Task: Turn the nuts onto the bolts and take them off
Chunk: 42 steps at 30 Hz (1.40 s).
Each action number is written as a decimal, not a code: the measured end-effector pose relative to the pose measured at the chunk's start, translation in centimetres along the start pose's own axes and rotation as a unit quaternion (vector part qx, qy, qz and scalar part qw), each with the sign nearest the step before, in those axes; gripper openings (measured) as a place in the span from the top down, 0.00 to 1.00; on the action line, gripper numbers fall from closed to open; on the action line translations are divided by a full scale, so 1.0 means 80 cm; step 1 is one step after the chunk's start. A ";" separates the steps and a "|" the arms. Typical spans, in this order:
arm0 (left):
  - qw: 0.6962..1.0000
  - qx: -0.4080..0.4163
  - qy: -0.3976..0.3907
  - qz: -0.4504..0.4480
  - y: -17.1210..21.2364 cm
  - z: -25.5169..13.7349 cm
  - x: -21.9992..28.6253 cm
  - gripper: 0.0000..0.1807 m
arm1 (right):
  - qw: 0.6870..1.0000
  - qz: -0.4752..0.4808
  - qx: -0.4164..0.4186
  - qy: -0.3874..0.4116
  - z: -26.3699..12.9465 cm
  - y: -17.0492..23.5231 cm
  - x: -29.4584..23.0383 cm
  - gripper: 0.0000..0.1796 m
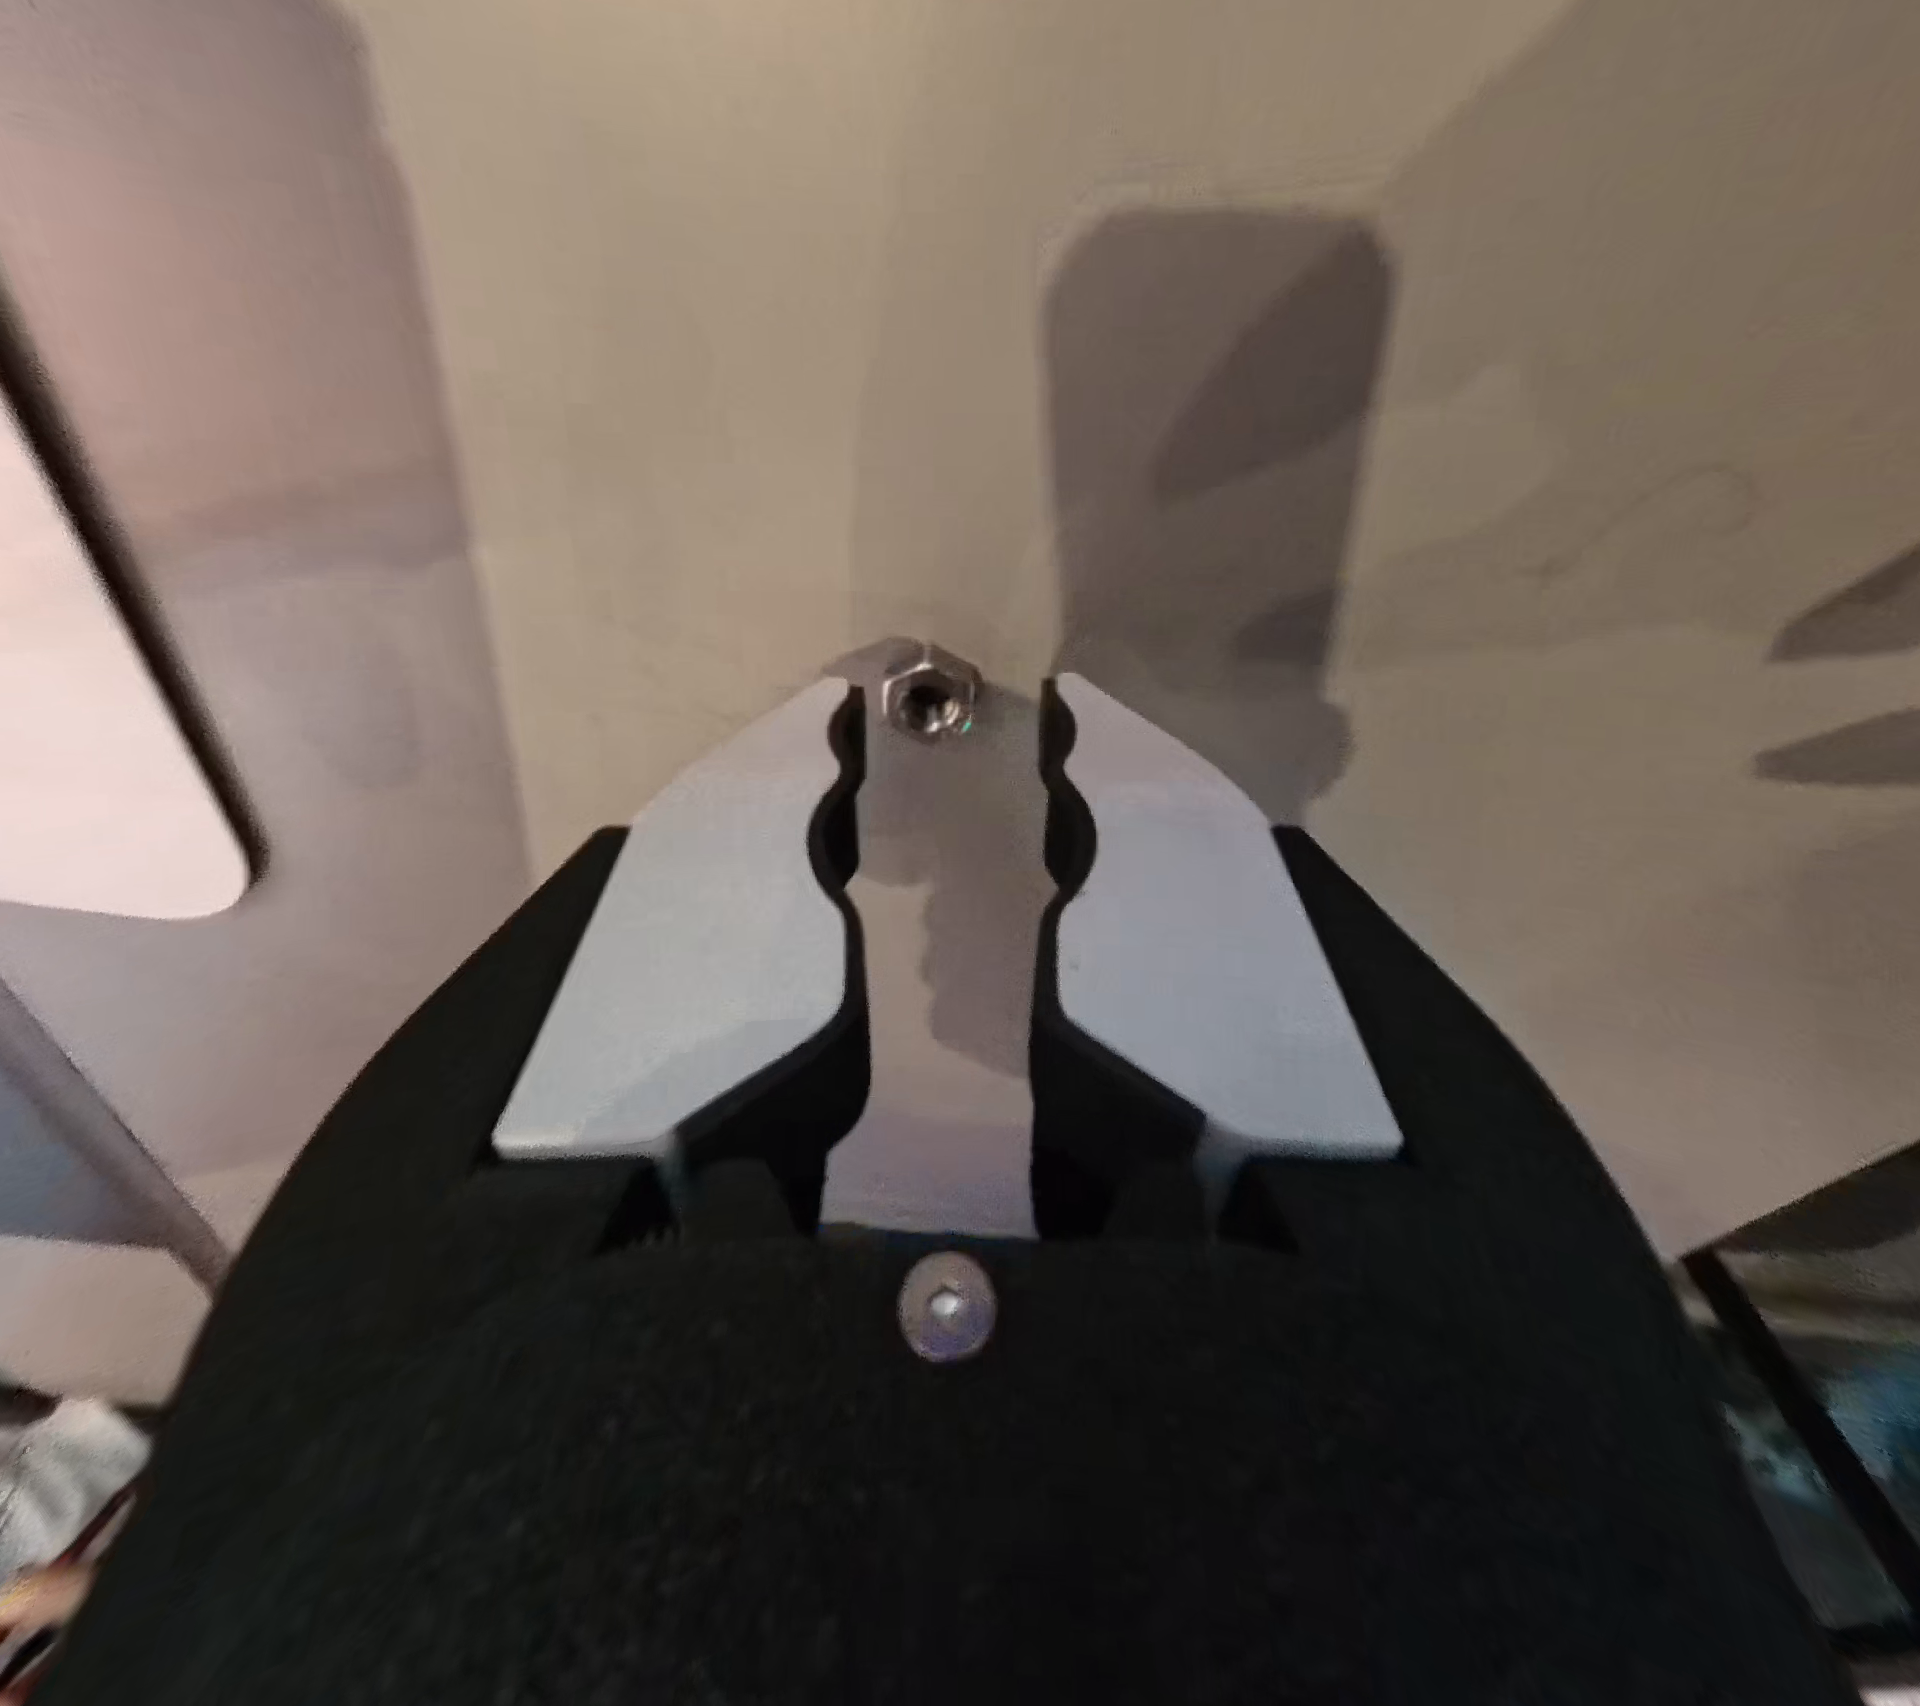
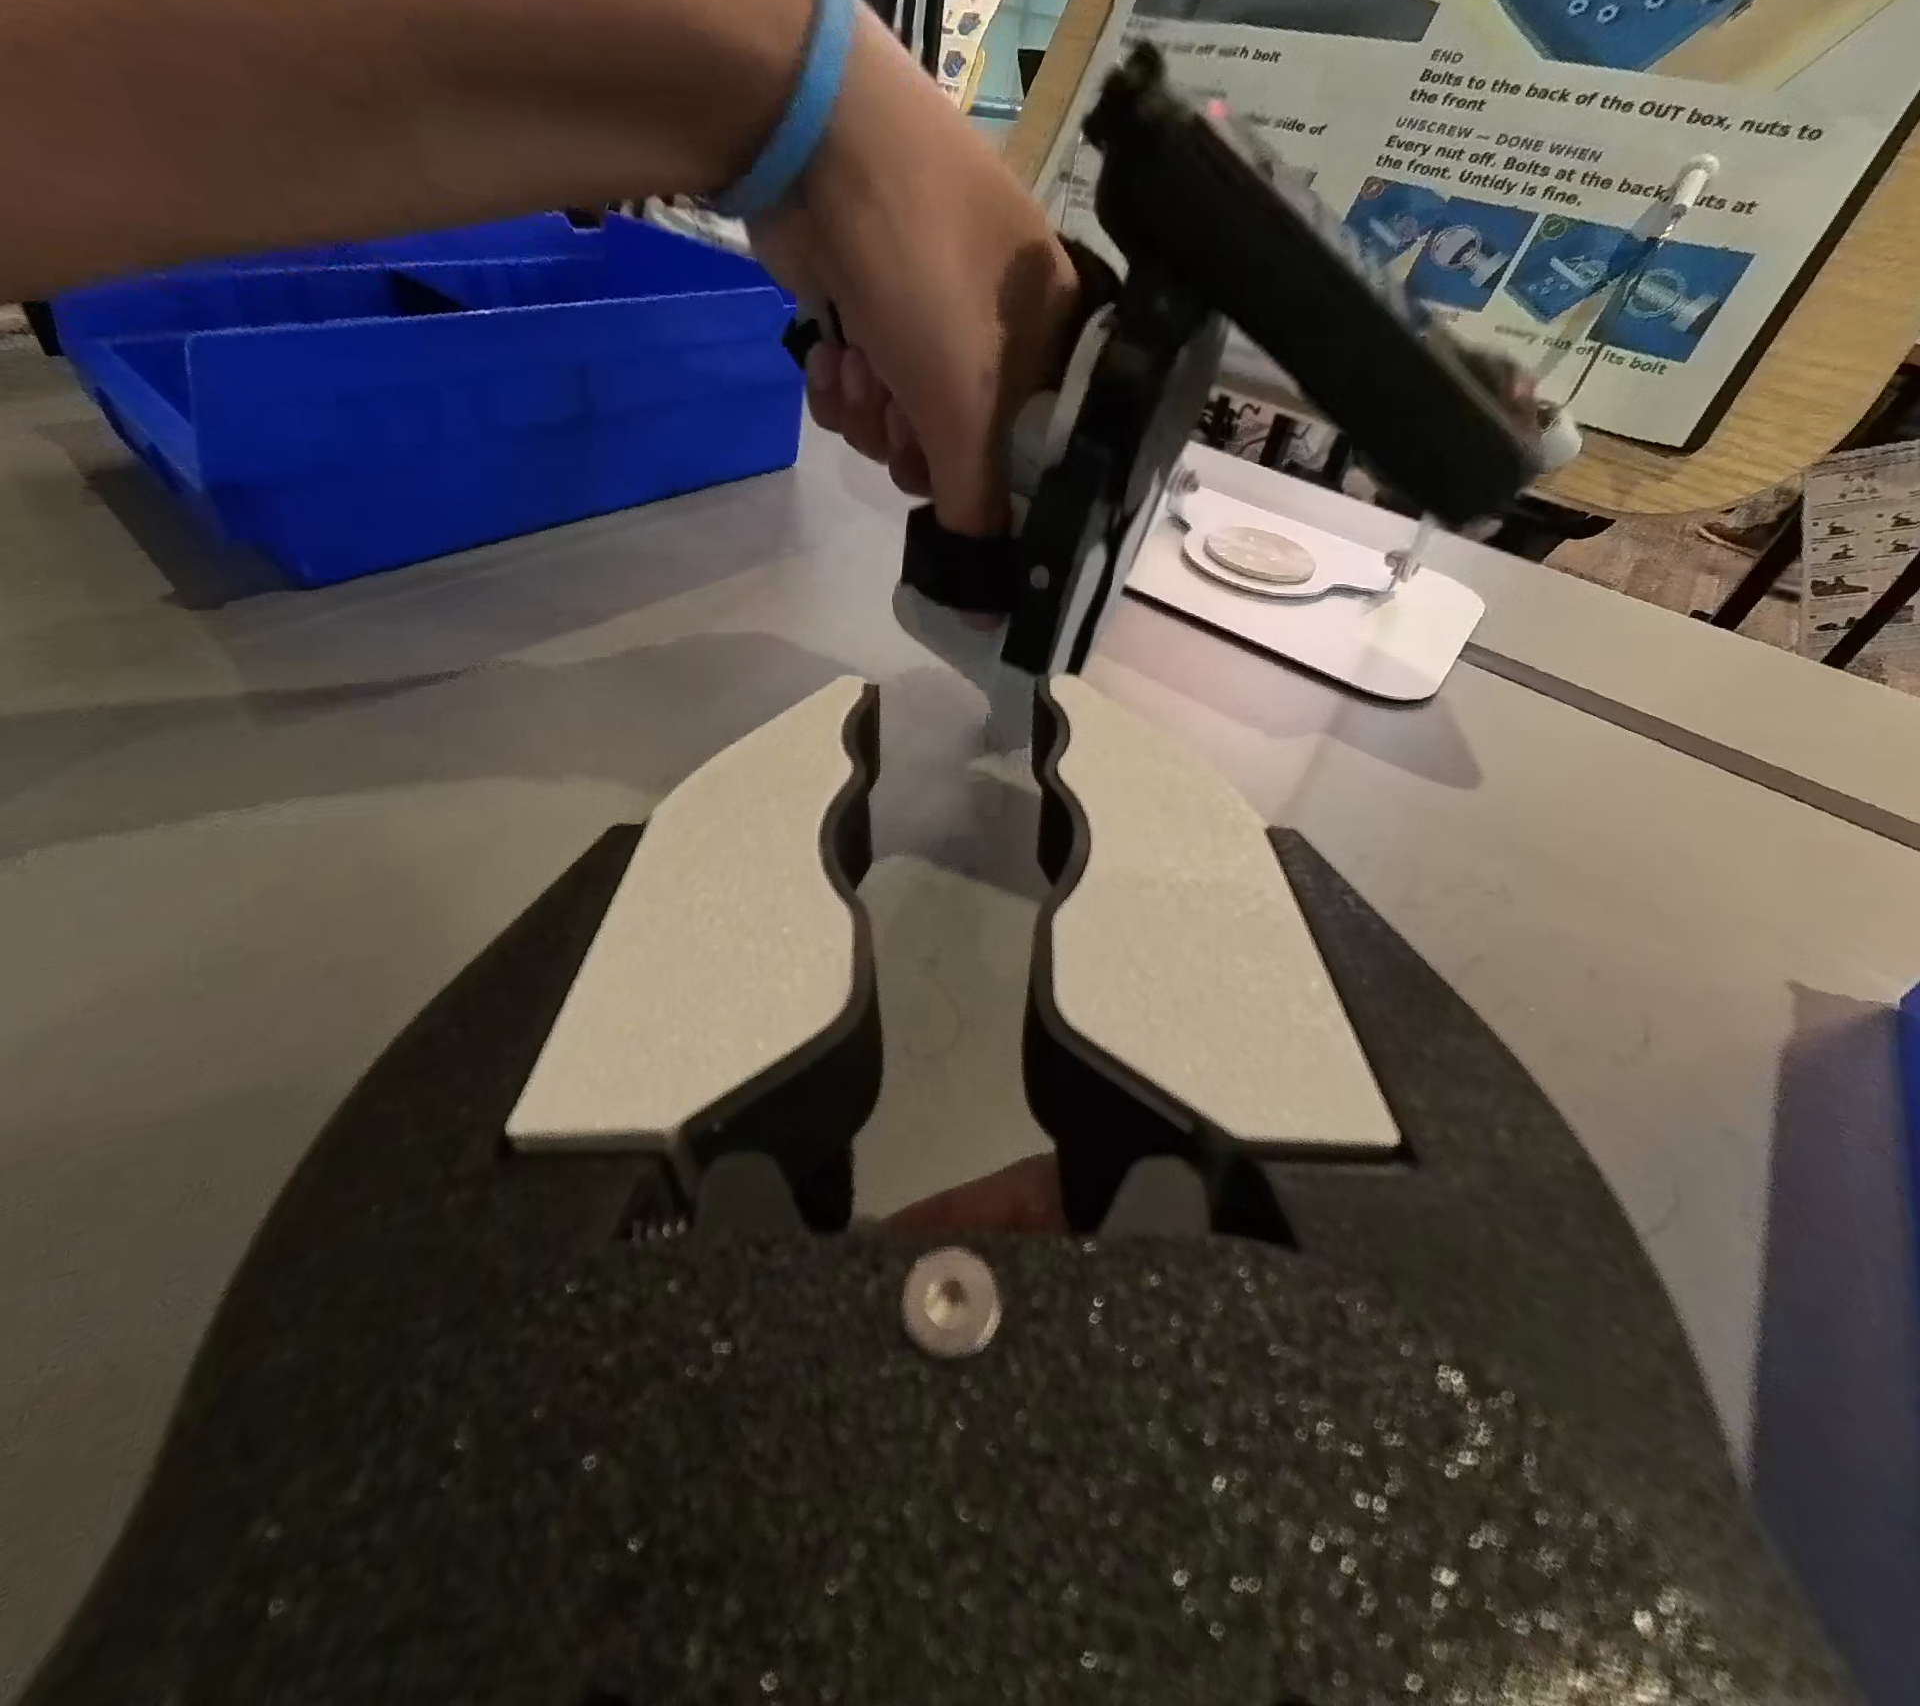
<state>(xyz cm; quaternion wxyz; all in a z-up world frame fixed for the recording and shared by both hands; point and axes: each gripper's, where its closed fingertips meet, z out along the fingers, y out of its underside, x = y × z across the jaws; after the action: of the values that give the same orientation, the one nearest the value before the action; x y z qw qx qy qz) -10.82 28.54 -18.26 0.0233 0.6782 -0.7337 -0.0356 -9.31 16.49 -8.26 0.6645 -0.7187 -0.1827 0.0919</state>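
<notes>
Left wrist view shows the left gripper angled down at the pale grey tabletop, its two grey-faced fingers set a moderate gap apart and gripping nothing. A small silver hexagonal steel nut lies on the table just inside the tip of the left-hand finger, close against it or touching it, with clear space between it and the right-hand finger. No bolt shows in this view.

Right wrist view shows the right gripper low over the same table, its fingers likewise parted a moderate way with nothing between them. Beyond its fingertips the left gripper points steeply down, held by a person's hand wearing a light blue wristband. Farther off, ahead and to the left of the fingers, stands a blue plastic divided bin; ahead and to the right lie a white flat plate carrying a round disc, and an upright instruction board.

By my judgement the task is at a pick-up stage: this nut is loose, off any bolt, and not yet grasped. Closing on it, finding a bolt and threading appear still to come; how many other nuts are finished cannot be told.

The nut looks clean and shiny, resting tilted with its dark threaded bore facing the camera, its flats slightly blurred.
</notes>
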 end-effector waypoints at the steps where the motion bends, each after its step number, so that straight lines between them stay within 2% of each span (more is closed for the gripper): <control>1: 1.000 0.021 0.004 -0.006 0.000 -0.010 -0.001 0.81 | 1.000 0.001 0.000 0.000 0.000 0.000 0.000 0.85; 4: 0.993 0.114 0.006 -0.022 0.007 -0.062 -0.007 0.77 | 1.000 0.002 0.000 0.001 -0.001 0.000 0.002 0.85; 7: 0.968 0.245 -0.015 -0.059 0.038 -0.138 -0.019 0.76 | 1.000 0.001 0.001 0.001 -0.001 0.000 0.002 0.85; 10: 0.928 0.336 -0.071 -0.142 0.117 -0.200 -0.046 0.74 | 1.000 0.000 -0.002 -0.001 0.000 0.001 0.000 0.85; 12: 0.906 0.363 -0.112 -0.188 0.185 -0.218 -0.060 0.73 | 1.000 -0.004 -0.004 0.000 0.001 0.002 0.000 0.85; 14: 0.901 0.342 -0.141 -0.225 0.253 -0.208 -0.071 0.73 | 1.000 -0.002 -0.006 -0.003 0.002 0.004 -0.002 0.85; 17: 0.901 0.274 -0.167 -0.292 0.343 -0.167 -0.091 0.70 | 1.000 -0.002 -0.012 -0.005 0.005 0.006 -0.002 0.85; 20: 0.852 0.264 -0.150 -0.427 0.393 -0.132 -0.131 0.71 | 1.000 -0.005 -0.016 -0.003 0.007 0.008 -0.002 0.85; 22: 0.814 0.282 -0.105 -0.496 0.396 -0.108 -0.155 0.72 | 1.000 -0.009 -0.020 -0.003 0.008 0.010 -0.002 0.85; 24: 0.801 0.253 -0.082 -0.536 0.397 -0.075 -0.176 0.72 | 1.000 -0.011 -0.021 -0.003 0.008 0.011 -0.001 0.85; 29: 0.792 0.166 -0.070 -0.583 0.395 -0.012 -0.216 0.73 | 1.000 -0.006 -0.019 -0.009 0.006 0.010 -0.002 0.86; 35: 0.783 0.135 -0.047 -0.605 0.381 0.017 -0.233 0.76 | 1.000 -0.007 -0.016 -0.019 0.005 0.008 -0.007 0.87; 42: 0.783 0.098 -0.084 -0.609 0.395 0.036 -0.236 0.80 | 1.000 -0.006 -0.016 -0.024 0.005 0.009 -0.010 0.87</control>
<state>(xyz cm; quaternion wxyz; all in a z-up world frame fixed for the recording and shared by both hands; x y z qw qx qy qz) -40.92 49.88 -18.24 -0.1313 0.9769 -0.1666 -0.0267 -10.11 16.54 -9.07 0.6487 -0.7259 -0.2044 0.1024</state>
